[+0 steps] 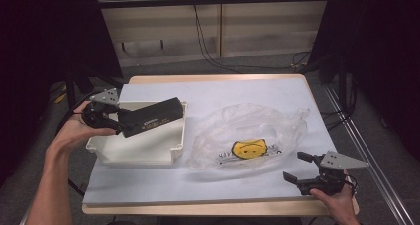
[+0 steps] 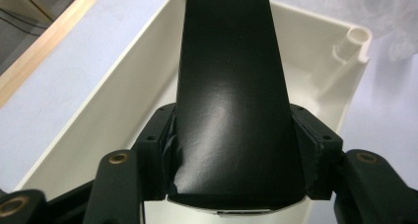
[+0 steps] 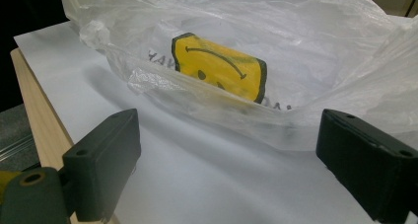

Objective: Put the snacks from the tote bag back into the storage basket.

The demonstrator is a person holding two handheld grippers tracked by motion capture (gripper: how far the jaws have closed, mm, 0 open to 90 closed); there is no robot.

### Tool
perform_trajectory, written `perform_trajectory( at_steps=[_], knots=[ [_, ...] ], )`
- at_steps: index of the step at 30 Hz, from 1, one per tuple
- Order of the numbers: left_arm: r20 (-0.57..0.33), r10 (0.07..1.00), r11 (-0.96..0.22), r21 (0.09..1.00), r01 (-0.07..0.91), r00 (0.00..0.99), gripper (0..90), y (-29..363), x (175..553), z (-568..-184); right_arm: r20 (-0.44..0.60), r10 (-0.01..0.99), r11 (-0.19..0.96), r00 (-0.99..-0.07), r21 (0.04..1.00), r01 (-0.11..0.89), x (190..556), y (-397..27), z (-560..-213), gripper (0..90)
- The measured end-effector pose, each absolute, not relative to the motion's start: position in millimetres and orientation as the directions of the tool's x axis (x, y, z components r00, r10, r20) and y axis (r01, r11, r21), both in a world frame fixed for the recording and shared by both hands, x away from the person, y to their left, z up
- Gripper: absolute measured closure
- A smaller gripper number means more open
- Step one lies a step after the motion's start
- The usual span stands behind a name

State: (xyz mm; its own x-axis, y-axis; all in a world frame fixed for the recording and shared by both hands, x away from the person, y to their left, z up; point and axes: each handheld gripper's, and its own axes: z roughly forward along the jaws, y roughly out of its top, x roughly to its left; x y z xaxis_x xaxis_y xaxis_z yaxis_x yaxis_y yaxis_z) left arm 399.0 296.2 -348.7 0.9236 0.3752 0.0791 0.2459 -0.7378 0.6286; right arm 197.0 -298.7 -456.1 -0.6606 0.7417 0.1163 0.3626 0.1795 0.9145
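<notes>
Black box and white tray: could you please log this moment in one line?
left hand-held gripper: shut on black box | over white tray | right hand-held gripper: open, facing plastic bag

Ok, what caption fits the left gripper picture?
Left gripper clamps a long black box above the white bin.

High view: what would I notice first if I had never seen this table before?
Probably the yellow smiley face printed on the crumpled clear plastic bag in the middle of the table. Next, the long black box clamped in the left gripper, slanting over the white plastic bin. The right gripper waits open near the bag.
</notes>
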Motion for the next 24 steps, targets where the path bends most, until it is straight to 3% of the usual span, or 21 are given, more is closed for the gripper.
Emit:
perform_trajectory(
  at_steps=[24],
  knots=[
    [0.047,0.367,-0.759,0.592,0.271,0.929,43.1,296,419,-394,0.12,0.742,0.184,-0.66,0.91,0.372,201,-299,-457,9.2]
  ],
)
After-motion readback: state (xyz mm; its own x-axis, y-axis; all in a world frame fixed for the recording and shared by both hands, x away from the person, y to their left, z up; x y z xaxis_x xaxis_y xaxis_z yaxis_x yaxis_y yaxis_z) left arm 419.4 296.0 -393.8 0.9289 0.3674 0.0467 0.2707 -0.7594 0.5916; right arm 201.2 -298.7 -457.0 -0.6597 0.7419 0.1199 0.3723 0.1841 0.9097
